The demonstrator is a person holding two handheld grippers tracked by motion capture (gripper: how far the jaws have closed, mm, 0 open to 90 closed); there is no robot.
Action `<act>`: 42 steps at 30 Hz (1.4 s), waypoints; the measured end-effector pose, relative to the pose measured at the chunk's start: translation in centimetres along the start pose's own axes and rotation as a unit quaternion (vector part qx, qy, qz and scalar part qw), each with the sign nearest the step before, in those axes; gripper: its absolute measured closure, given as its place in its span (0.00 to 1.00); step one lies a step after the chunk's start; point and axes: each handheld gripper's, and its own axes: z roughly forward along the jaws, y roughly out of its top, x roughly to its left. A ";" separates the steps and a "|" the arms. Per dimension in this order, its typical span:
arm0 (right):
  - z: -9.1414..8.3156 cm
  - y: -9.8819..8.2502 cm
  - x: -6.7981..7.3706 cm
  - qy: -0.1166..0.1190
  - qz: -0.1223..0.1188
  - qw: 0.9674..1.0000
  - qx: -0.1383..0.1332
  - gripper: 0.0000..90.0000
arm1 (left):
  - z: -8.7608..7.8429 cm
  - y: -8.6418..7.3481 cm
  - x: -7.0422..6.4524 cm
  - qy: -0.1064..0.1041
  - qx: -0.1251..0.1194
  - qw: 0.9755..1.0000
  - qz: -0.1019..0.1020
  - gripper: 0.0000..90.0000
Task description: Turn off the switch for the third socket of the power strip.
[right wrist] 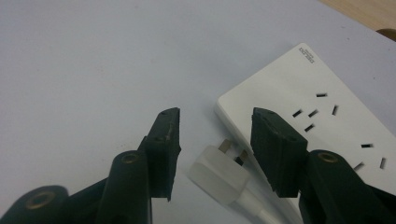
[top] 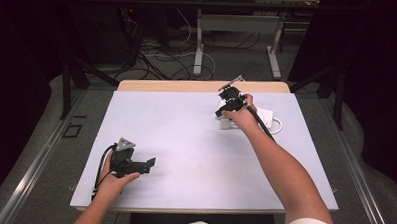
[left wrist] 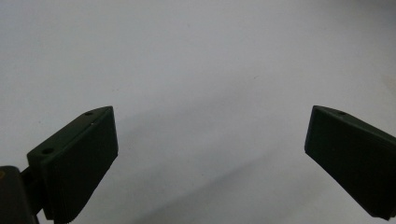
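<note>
Fingers of right gripper (right wrist: 215,140) were apart, straddling plug (right wrist: 219,172) beside power strip (right wrist: 299,93); left gripper (left wrist: 210,154) fingers apart, idle over near-left counter (top: 185,141). Likely grasping plug next.

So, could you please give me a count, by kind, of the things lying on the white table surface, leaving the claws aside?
Power strips: 1, the white power strip at the far right of the table.
Plugs: 1, the white plug lying beside the strip, between the right claw's open jaws.
Total: 2
</note>
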 end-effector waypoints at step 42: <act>-5.9 -2.3 5.6 -0.006 -0.047 0.998 -0.038 0.44 | -0.1 0.0 -0.1 0.001 -0.001 1.000 -0.002 0.04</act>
